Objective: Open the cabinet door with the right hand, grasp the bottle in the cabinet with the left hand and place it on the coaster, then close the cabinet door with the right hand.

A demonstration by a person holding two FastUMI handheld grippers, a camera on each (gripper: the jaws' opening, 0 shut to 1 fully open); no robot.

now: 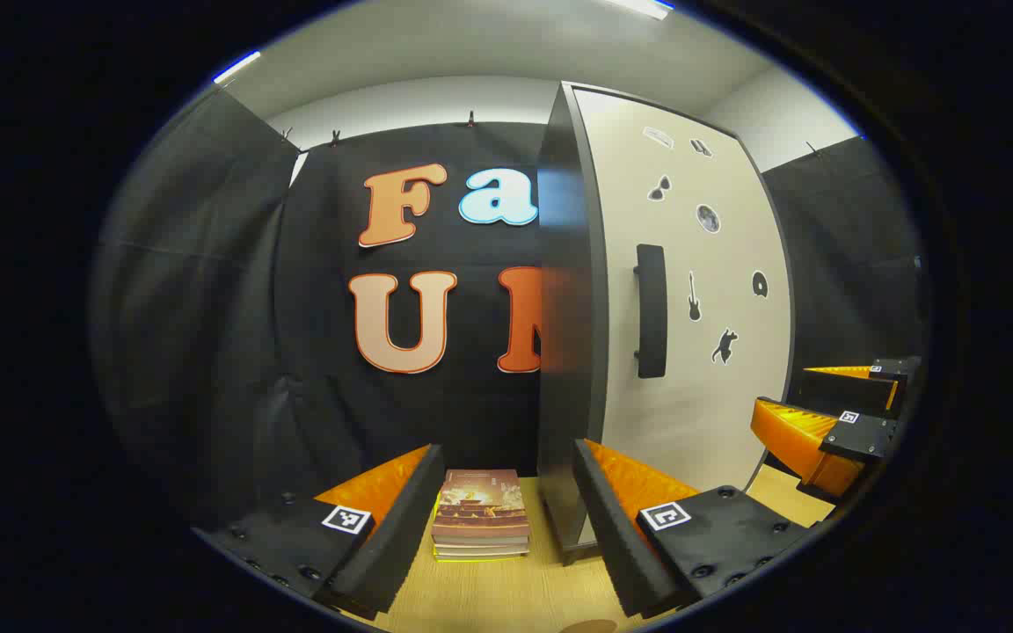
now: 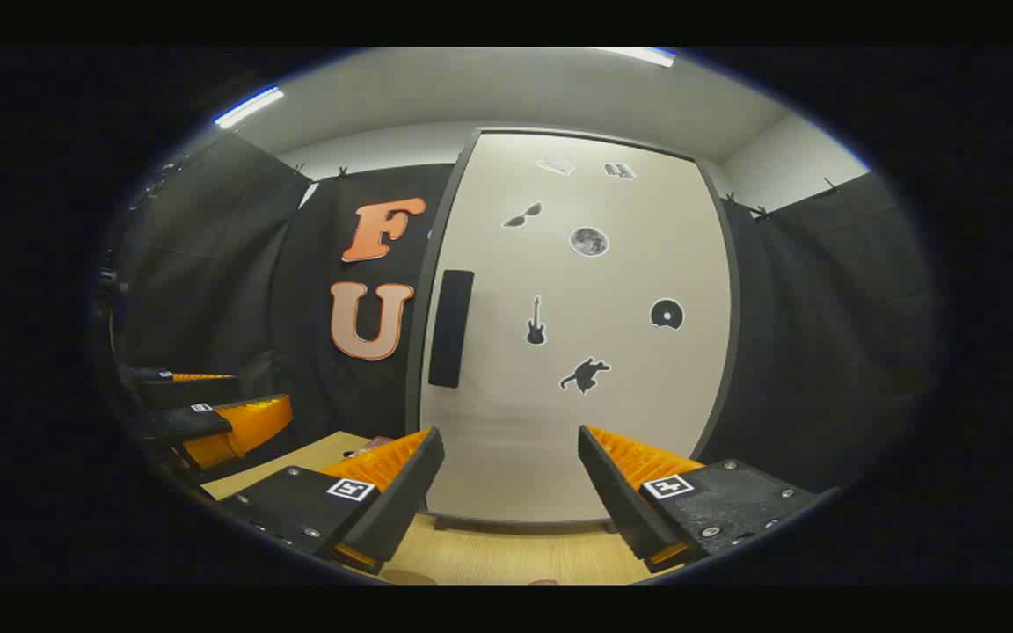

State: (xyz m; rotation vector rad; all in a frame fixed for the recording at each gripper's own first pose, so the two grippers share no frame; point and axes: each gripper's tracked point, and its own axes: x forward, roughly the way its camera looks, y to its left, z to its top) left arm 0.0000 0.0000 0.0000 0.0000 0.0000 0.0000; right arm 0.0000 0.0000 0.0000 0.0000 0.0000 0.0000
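1. Right gripper view: the right gripper [image 2: 511, 492] is being held wide apart, empty, facing the closed cabinet door [image 2: 577, 352], since its handle [image 2: 451, 328] is not yet grasped.
2. The left gripper [image 1: 506, 519] is being kept wide, waiting near the books [image 1: 482, 514].
3. The bottle is presumably being hidden behind the door.

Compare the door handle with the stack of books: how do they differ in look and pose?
The handle is one plain dark bar; the books are several volumes with a picture on the reddish-brown top cover. The handle stands upright on the pale cabinet door; the books lie flat on the wooden table, left of the cabinet. Neither is touched by a tool.
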